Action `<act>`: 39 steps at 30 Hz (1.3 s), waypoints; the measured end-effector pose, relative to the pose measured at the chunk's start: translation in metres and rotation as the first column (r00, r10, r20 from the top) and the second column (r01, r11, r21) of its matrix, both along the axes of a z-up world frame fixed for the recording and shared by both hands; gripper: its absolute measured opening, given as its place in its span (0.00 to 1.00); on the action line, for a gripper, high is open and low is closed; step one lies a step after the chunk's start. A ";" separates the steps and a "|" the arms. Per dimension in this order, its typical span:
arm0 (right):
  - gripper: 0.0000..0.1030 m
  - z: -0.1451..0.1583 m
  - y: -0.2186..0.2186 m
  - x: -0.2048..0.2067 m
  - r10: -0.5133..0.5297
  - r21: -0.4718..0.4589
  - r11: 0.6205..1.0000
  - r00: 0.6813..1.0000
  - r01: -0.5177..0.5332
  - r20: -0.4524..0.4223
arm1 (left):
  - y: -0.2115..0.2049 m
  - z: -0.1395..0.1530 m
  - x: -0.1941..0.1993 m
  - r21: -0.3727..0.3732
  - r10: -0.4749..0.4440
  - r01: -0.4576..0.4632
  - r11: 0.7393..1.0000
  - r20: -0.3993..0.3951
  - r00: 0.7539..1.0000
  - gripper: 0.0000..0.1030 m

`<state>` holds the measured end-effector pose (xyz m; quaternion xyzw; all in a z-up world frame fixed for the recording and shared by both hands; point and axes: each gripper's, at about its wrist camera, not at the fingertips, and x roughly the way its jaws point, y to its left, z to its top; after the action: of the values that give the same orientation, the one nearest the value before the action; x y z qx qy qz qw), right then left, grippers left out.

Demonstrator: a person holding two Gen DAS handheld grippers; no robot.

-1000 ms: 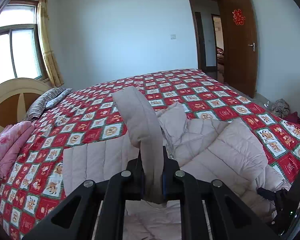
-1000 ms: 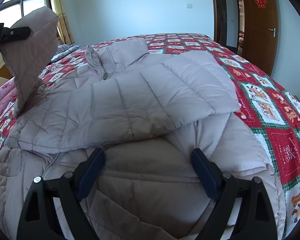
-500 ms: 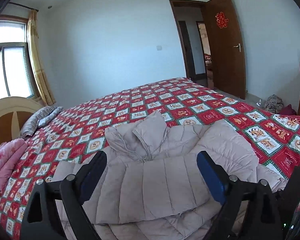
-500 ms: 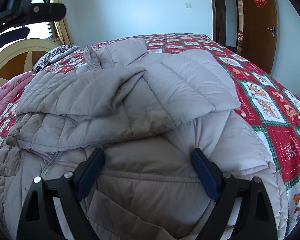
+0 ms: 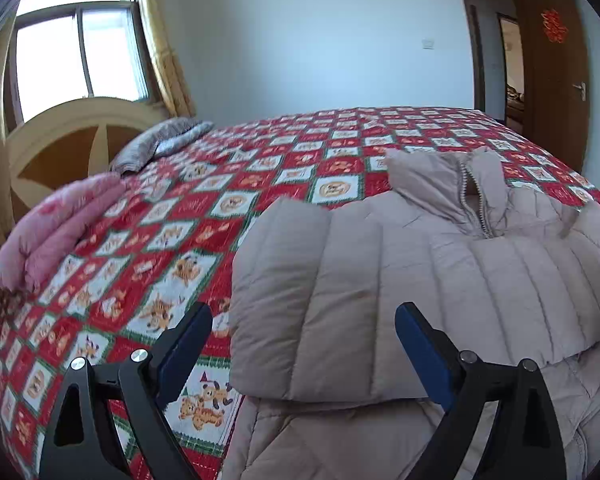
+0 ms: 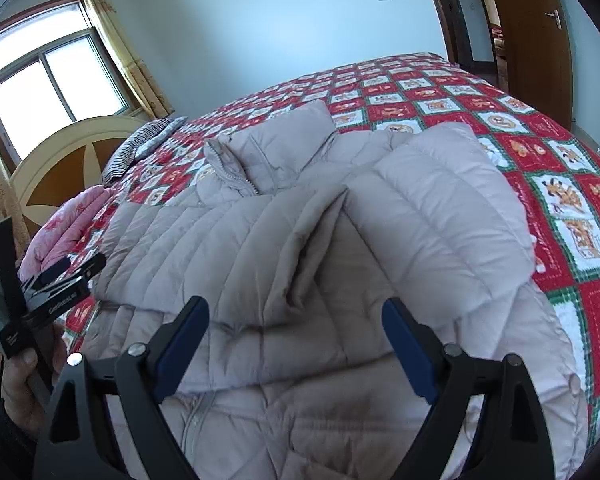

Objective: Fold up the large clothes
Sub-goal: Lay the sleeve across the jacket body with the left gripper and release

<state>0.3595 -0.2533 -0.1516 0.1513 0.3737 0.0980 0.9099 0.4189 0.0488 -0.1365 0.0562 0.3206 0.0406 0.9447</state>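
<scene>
Jacket (image 6: pixel 340 240), pale quilted down, lies on the red patchwork bedspread (image 6: pixel 560 184), sleeves folded across its front; its hem is cut off below both views. Left gripper (image 5: pixel 304 344) and right gripper (image 6: pixel 296 336) hover above it, jaws spread, empty. Farther off, the collar (image 5: pixel 452 184) stands unzipped.

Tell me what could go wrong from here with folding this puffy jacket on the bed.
1. Both sleeves are folded across the jacket but nothing pins them: the left gripper and right gripper are both open, so the puffy padding may spring the sleeves back.
2. The jacket's near hem seems to lie close to the bed edge, so it might slide off.
3. The upright collar may bunch in the next fold.
</scene>
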 end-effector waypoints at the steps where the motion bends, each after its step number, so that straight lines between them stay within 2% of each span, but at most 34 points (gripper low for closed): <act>1: 0.80 -0.006 0.004 0.013 0.010 0.006 1.000 0.999 -0.010 -0.032 | 0.005 -0.005 0.002 -0.023 0.013 -0.013 1.000 -0.018 1.000 0.90; 2: 0.69 -0.014 0.008 0.024 0.031 0.024 0.999 0.998 -0.030 -0.062 | 0.009 -0.008 0.003 -0.041 0.016 -0.017 0.999 -0.028 0.999 0.90; 3: 0.38 -0.020 0.013 0.031 0.060 0.033 0.998 0.994 -0.058 -0.091 | 0.012 -0.010 0.003 -0.048 0.016 -0.017 0.999 -0.033 0.999 0.90; 4: 0.23 -0.024 0.017 0.034 0.075 0.028 0.997 0.991 -0.073 -0.106 | 0.011 -0.011 0.003 -0.043 0.014 -0.015 0.999 -0.033 0.999 0.90; 7: 0.16 -0.020 0.020 0.022 0.073 -0.009 0.997 0.993 -0.075 -0.089 | 0.008 -0.009 0.002 -0.020 -0.002 0.002 1.000 -0.016 1.000 0.90; 12: 0.15 -0.017 0.006 -0.001 -0.001 -0.125 0.992 0.996 -0.010 -0.090 | 0.000 0.003 0.012 -0.021 -0.014 0.014 1.000 0.015 1.000 0.90; 14: 0.17 -0.021 0.004 0.000 0.003 -0.171 0.985 0.994 -0.021 -0.106 | -0.008 0.004 0.019 -0.015 -0.023 0.024 1.000 0.007 1.000 0.90; 15: 0.31 -0.020 0.001 0.001 -0.009 -0.189 0.982 0.995 -0.010 -0.101 | -0.014 0.001 0.024 -0.002 -0.031 0.031 1.000 -0.014 0.999 0.90; 16: 0.52 -0.016 -0.002 -0.003 -0.035 -0.211 0.977 0.995 0.015 -0.090 | -0.018 -0.004 0.028 0.023 -0.025 0.026 0.999 -0.042 0.999 0.90; 18: 0.64 -0.003 -0.010 -0.010 -0.080 -0.194 0.979 0.996 0.070 -0.046 | -0.022 -0.011 0.032 0.050 -0.001 0.005 0.999 -0.071 0.997 0.90; 21: 0.65 0.018 -0.016 -0.021 -0.153 -0.198 0.967 0.987 0.160 0.051 | -0.019 -0.010 0.029 0.026 -0.001 0.002 1.000 -0.048 0.999 0.90; 23: 0.62 0.025 -0.008 -0.018 -0.113 -0.170 0.977 0.990 0.126 0.084 | -0.020 -0.007 0.030 0.006 -0.004 0.004 1.000 -0.037 0.999 0.90; 25: 0.49 0.021 0.007 -0.005 -0.039 -0.164 0.985 0.997 0.049 0.062 | -0.026 -0.006 0.031 -0.009 -0.022 0.022 1.000 -0.037 0.999 0.90; 26: 0.47 0.016 0.014 0.003 -0.005 -0.147 0.989 0.999 0.011 0.047 | -0.031 -0.007 0.031 -0.004 -0.033 0.033 0.999 -0.033 0.999 0.90; 29: 0.46 -0.007 0.026 0.024 0.025 -0.158 0.987 1.000 -0.027 -0.017 | -0.050 -0.017 0.032 0.063 -0.073 0.075 0.995 -0.042 0.996 0.90; 32: 0.46 -0.022 0.030 0.030 0.027 -0.179 0.983 0.999 -0.034 -0.041 | -0.056 -0.041 0.041 0.127 -0.062 0.074 0.989 -0.097 0.993 0.90; 39: 0.47 -0.038 0.036 0.022 0.047 -0.224 0.973 0.997 -0.058 -0.055 | -0.036 -0.061 0.051 0.009 -0.047 0.049 0.999 -0.146 0.988 0.99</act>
<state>0.3818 -0.2170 -0.1892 0.0396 0.4087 0.0754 0.9087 0.4699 0.0131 -0.1974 0.0726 0.3873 0.0157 0.9190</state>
